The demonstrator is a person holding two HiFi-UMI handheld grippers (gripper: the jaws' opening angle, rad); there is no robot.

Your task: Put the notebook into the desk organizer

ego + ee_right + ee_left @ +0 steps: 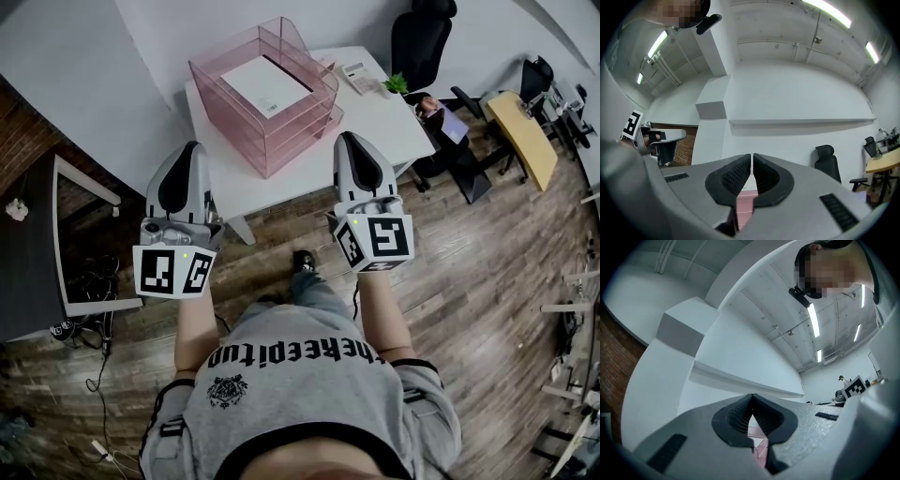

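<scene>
Left gripper (192, 147) at 9 o'clock, right gripper (350, 138) at 3: fingers pressed together on both, nothing between, short of the table (380, 117). Notebook (265, 86) at 12 o'clock, flat in the top tray of the pink desk organizer (281, 145). Risk: a reach with closed tips likely shoves the organizer or skews the notebook.

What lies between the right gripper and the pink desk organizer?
Only a bare strip of white table, as the head view shows; nothing stands between the right gripper and the desk organizer.
</scene>
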